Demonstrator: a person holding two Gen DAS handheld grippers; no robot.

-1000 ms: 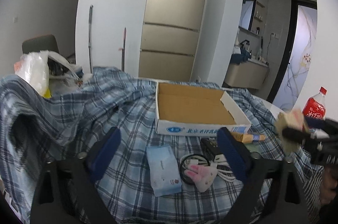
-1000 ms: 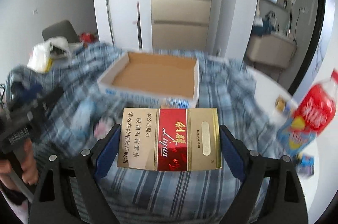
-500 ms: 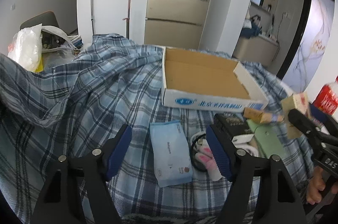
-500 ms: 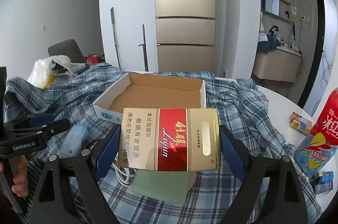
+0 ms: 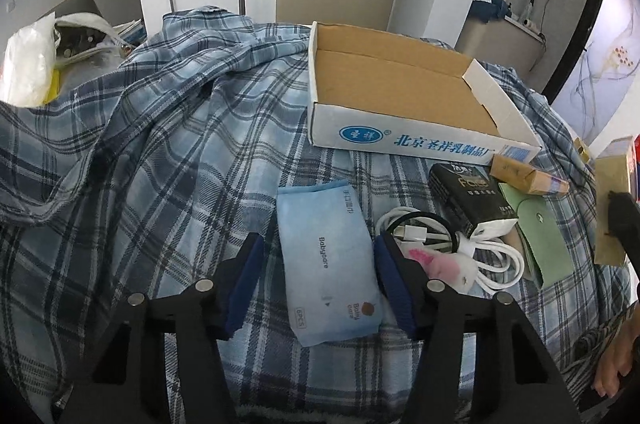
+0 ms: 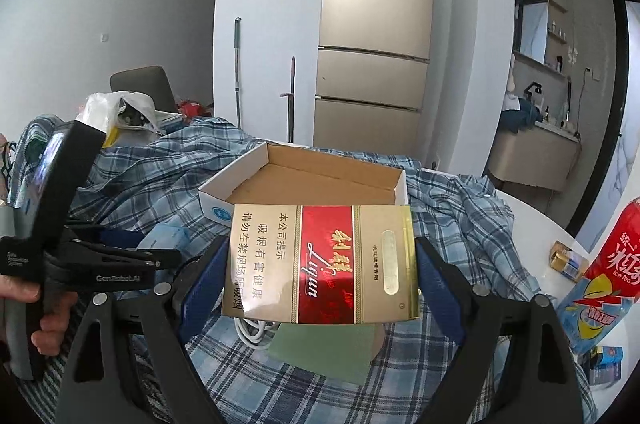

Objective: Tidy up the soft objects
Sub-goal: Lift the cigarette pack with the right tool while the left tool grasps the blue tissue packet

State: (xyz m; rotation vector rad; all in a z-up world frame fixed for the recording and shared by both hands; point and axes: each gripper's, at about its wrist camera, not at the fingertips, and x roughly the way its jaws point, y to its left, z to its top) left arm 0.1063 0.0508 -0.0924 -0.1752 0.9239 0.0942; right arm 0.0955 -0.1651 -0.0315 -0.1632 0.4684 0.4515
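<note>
My left gripper (image 5: 320,268) is open, low over the plaid cloth, its fingers on either side of a light blue wipes pack (image 5: 326,256). My right gripper (image 6: 320,272) is shut on a gold and red cigarette pack (image 6: 322,264), held above the table in front of the open cardboard box (image 6: 256,170). The box also shows in the left wrist view (image 5: 400,140), empty. The held pack shows at the right edge of the left wrist view (image 5: 610,208). A pink and white soft toy (image 5: 444,262) lies by the left gripper's right finger.
On the blue plaid cloth (image 5: 160,152) lie a white cable (image 5: 492,252), a black pack (image 5: 470,200), a green pouch (image 5: 540,228) and a small tan box (image 5: 520,174). A red ice tea bottle (image 6: 600,272) stands at right. A plastic bag (image 5: 28,64) sits far left.
My left gripper has dropped and moved forward so that its fingers now straddle the wipes pack. The right gripper holds the cigarette pack about where it was.
</note>
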